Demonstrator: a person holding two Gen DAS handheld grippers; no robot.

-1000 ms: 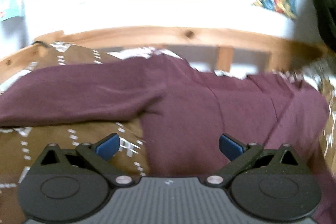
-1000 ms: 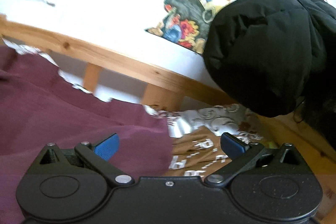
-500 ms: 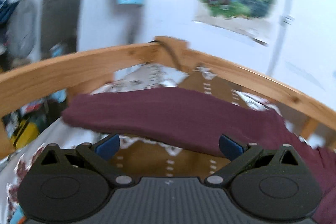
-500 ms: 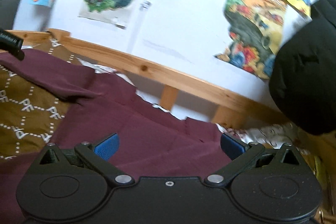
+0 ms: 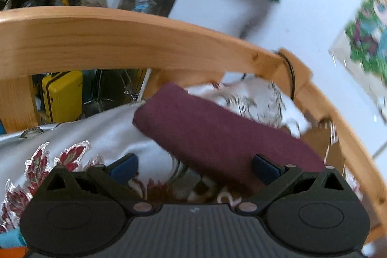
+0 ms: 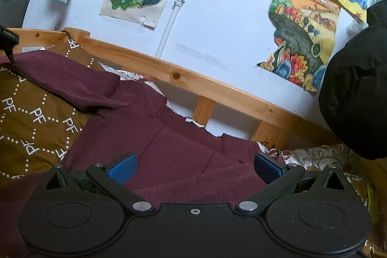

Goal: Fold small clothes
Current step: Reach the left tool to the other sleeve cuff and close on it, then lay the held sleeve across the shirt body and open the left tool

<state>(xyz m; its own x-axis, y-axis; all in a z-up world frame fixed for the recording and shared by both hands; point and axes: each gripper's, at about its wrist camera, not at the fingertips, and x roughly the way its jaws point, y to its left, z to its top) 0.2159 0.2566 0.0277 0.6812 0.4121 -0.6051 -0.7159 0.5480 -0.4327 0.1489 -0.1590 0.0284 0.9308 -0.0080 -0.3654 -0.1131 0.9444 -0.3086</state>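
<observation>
A maroon long-sleeved top (image 6: 169,149) lies spread on a brown blanket (image 6: 29,117) printed with white letters, on a bed. Its left sleeve (image 5: 217,137) stretches out over white patterned bedding. My left gripper (image 5: 193,167) is open, low over the sleeve near its cuff end; one fingertip (image 6: 9,50) shows at the far left of the right wrist view, touching the sleeve. My right gripper (image 6: 194,167) is open and empty, just above the top's body near the neckline.
A wooden bed rail (image 6: 193,86) runs along the far side and curves round the corner (image 5: 145,40). A black padded jacket (image 6: 358,88) hangs at the right. Posters cover the white wall (image 6: 217,28). A yellow case (image 5: 63,93) stands beyond the rail.
The left gripper swung left along the sleeve toward its cuff. The right gripper moved left from the top's right edge to over its body. Both stayed open.
</observation>
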